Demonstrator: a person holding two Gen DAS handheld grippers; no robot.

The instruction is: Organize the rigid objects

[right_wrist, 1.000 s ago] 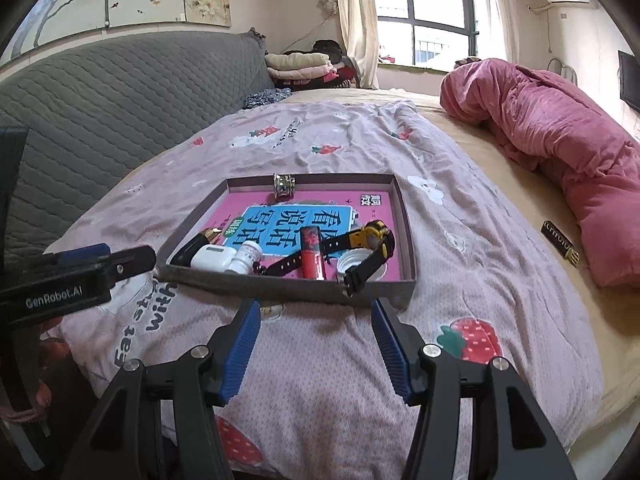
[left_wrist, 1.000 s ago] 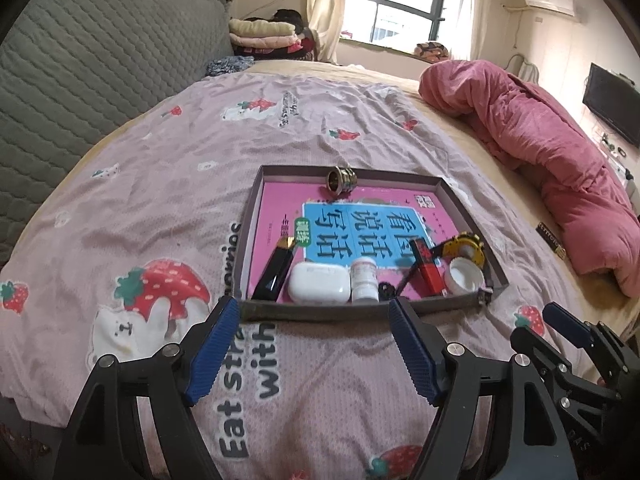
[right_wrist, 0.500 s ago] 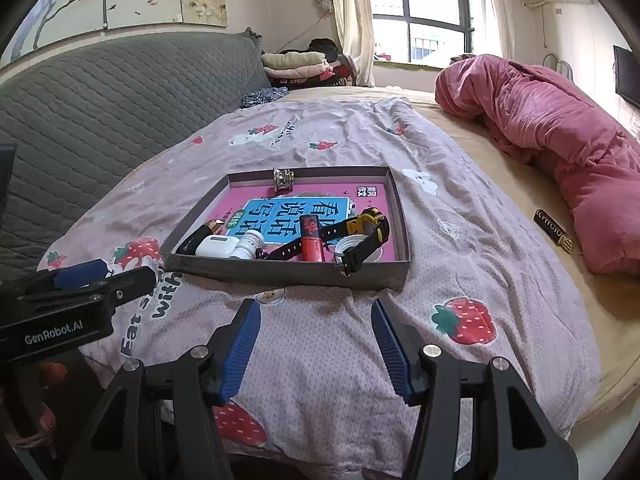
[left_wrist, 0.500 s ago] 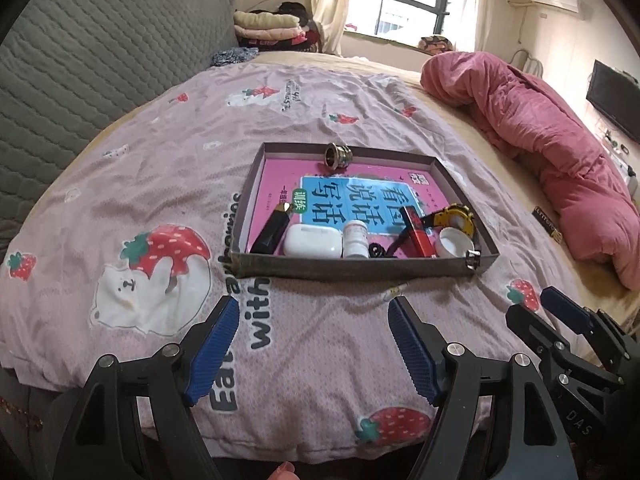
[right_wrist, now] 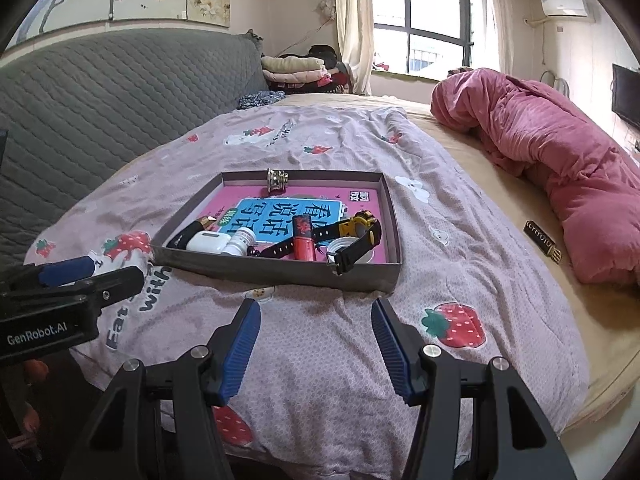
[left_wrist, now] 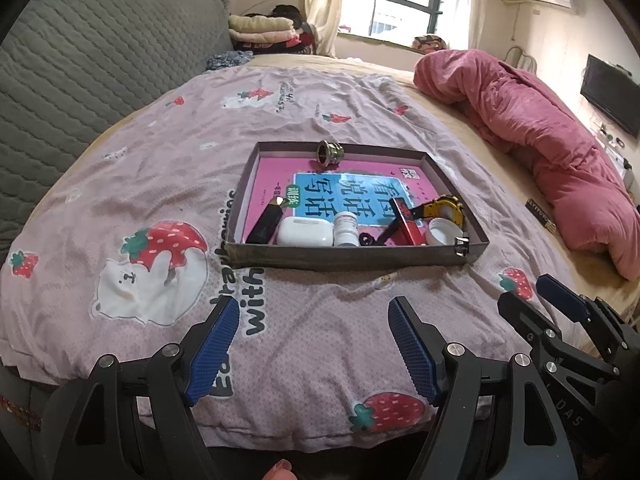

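- We found the tray [left_wrist: 472, 220] on the bed [left_wrist: 320, 120], holding nearly everything: earbud case [left_wrist: 306, 231], white bottle [left_wrist: 346, 229], red tube [left_wrist: 406, 222], yellow watch [left_wrist: 444, 210], metal ring [left_wrist: 330, 152] — the task looked almost finished to us.
- One dark bar [right_wrist: 542, 240] lay outside, near the pink duvet [right_wrist: 560, 160].
- The left hand-held gripper [left_wrist: 314, 346] and the right hand-held gripper [right_wrist: 316, 346] were both wide and empty, short of the tray's near wall — open bedspread around.
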